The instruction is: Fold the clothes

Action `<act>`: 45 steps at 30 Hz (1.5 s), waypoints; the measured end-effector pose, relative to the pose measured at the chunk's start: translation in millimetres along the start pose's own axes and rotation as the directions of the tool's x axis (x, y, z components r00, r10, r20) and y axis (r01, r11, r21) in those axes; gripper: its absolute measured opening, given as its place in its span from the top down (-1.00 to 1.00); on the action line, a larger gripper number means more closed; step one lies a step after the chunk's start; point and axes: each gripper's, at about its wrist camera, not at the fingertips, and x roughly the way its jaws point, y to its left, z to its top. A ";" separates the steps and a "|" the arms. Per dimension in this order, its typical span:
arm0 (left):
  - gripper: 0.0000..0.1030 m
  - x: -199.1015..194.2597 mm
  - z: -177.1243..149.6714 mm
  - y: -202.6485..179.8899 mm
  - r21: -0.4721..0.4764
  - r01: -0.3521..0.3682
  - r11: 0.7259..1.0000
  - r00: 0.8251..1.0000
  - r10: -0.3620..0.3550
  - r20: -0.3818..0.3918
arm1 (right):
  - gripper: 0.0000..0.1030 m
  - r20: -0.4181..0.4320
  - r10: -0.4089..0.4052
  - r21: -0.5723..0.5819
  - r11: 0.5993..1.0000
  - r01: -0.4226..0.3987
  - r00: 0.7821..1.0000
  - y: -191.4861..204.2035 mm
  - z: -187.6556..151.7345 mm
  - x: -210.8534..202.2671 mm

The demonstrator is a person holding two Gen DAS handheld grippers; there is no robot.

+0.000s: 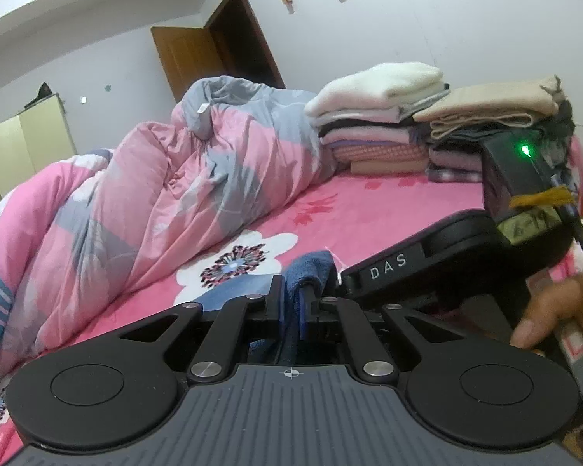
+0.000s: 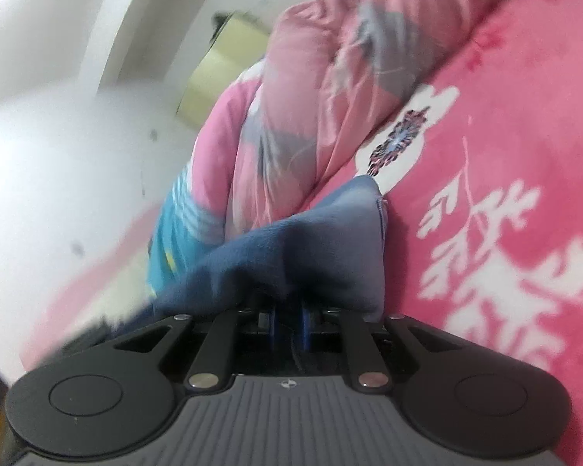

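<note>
A blue garment (image 1: 309,268) is pinched between the fingers of my left gripper (image 1: 291,299), which is shut on a bunched fold of it just above the pink floral bedsheet (image 1: 388,209). The other hand-held gripper body (image 1: 427,268) sits close on the right, with a person's hand (image 1: 552,310) behind it. In the right wrist view, tilted and blurred, the same blue garment (image 2: 303,244) drapes over my right gripper (image 2: 289,310). Its jaws stand nearly together with the cloth gripped between them.
A crumpled pink and grey quilt (image 1: 155,178) lies along the left of the bed. Two stacks of folded clothes (image 1: 384,116) stand at the far right end. A brown door (image 1: 198,54) and a pale cabinet (image 1: 23,143) stand against the wall behind.
</note>
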 end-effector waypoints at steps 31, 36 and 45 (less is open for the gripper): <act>0.89 6.1 -48.5 -35.8 0.326 0.041 0.944 0.998 -0.020 -0.067 | 0.70 0.070 -0.110 -0.565 0.815 0.130 0.991 67.6 -4.4 -47.0; 0.83 -4.8 -40.5 -30.3 0.262 0.091 0.961 0.991 -0.061 -0.119 | 0.68 0.042 -0.222 -0.637 0.745 0.197 0.974 46.9 -24.7 -17.3; 0.82 10.1 -10.7 -13.2 0.119 0.005 0.993 0.999 0.001 -0.050 | 0.64 -0.001 -0.192 -0.531 0.831 0.163 0.981 30.4 -15.2 -29.3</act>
